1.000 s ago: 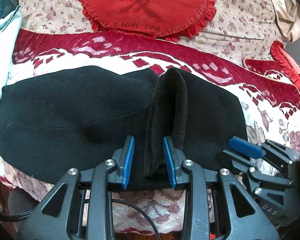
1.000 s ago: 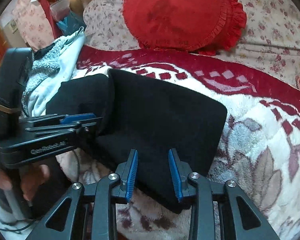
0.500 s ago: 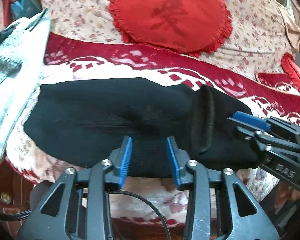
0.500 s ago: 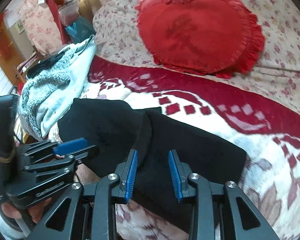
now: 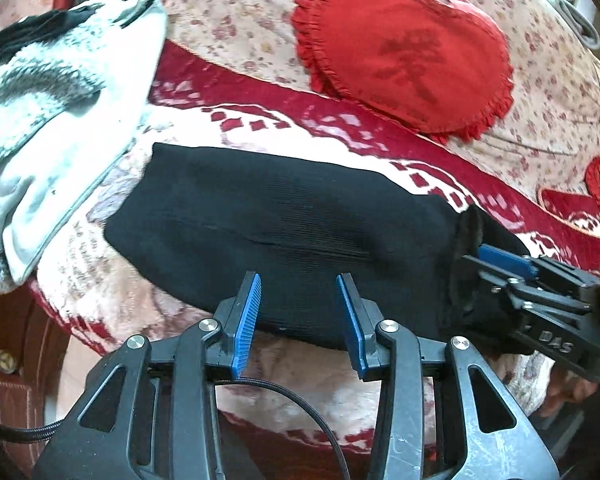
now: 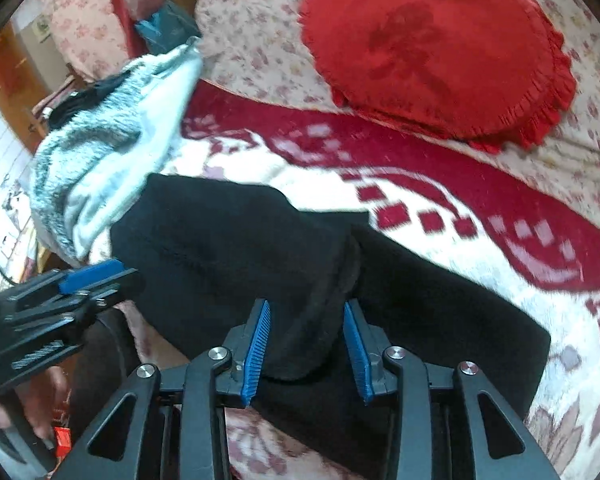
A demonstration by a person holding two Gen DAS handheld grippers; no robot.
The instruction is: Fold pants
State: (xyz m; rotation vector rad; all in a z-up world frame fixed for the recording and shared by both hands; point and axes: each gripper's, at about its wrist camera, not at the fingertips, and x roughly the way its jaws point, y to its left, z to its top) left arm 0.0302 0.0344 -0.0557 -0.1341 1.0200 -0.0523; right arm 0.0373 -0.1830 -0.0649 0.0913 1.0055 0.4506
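Black pants (image 5: pixel 284 232) lie across the red and white blanket (image 5: pixel 339 136), with an upright fold ridge (image 5: pixel 465 240) near their right end. My left gripper (image 5: pixel 298 312) is open at the pants' near edge, left of the ridge. My right gripper (image 6: pixel 305 340) is open with the ridge (image 6: pixel 331 292) standing between its jaws. The right gripper also shows at the right in the left wrist view (image 5: pixel 539 292). The left gripper shows at the left in the right wrist view (image 6: pixel 64 292).
A red ruffled heart cushion (image 5: pixel 403 52) lies at the back on floral bedding. A grey and white fleecy garment (image 5: pixel 48 120) lies left of the pants. The bed's near edge drops off below the grippers.
Both grippers have moved left along the pants' near edge. The fold ridge, earlier between the left jaws, now stands between the right jaws. Both stay open.
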